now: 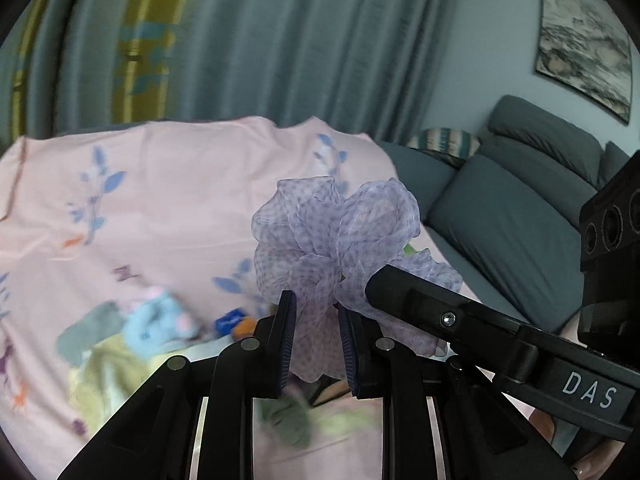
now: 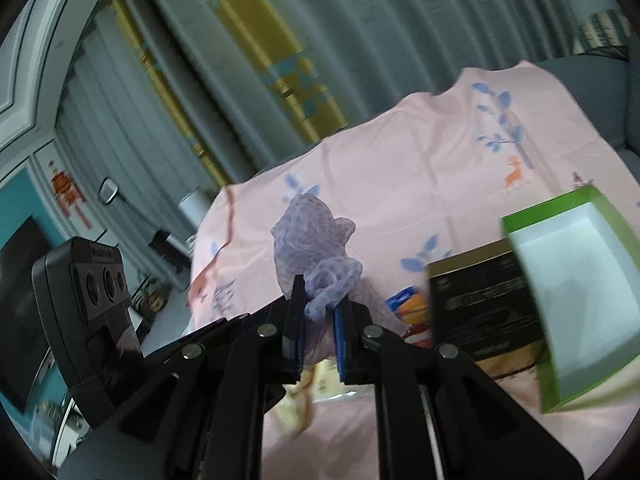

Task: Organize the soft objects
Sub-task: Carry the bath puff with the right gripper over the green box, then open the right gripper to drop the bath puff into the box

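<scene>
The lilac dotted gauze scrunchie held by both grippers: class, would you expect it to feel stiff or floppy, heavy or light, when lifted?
Probably floppy: the scrunchie bunches into loose ruffles between the left gripper and right gripper. Likely very light, since the fabric looks sheer. It may snag or stretch rather than slip, being pinched at two places.

A pink sheet [image 1: 168, 208] printed with blue leaf sprigs and small orange animals covers the surface. Behind the pink sheet hang grey-blue curtains [image 1: 260, 40] with a yellow patterned band. To the right of the sheet sits a grey-blue sofa [image 1: 516, 216], with a striped cushion [image 1: 448, 142] at its near end. Above the sofa a framed landscape picture [image 1: 584, 44] hangs on the pale wall. Left of the sheet stands what may be a dark screen [image 2: 24, 304], blurred.
</scene>
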